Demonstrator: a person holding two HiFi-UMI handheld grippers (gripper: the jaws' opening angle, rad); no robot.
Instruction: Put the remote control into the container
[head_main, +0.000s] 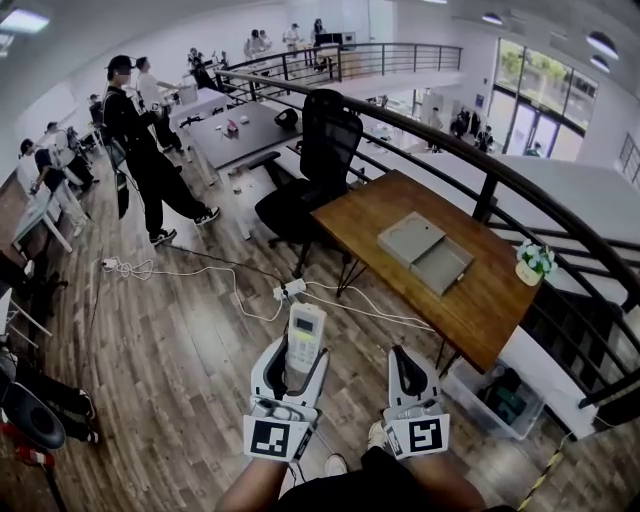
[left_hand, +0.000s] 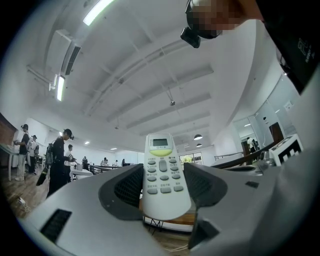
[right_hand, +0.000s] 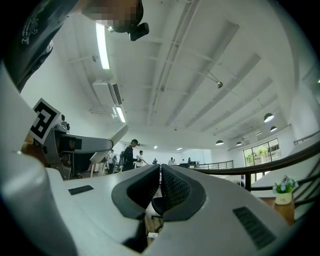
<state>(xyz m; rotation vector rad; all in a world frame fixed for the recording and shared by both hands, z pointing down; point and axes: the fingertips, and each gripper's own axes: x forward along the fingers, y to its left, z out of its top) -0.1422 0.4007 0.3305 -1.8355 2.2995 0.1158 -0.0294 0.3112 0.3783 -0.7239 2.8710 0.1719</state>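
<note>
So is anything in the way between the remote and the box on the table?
Nothing visible. The left gripper holds the remote control, and only floor with cables lies between it and the container on the table.

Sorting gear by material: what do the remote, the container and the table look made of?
The remote: smooth white plastic with a slight sheen; grey buttons, likely rubber. The container: matte grey, flat-sided; plastic or coated board, unclear. The table: brown top with faint grain, wood or veneer.
</note>
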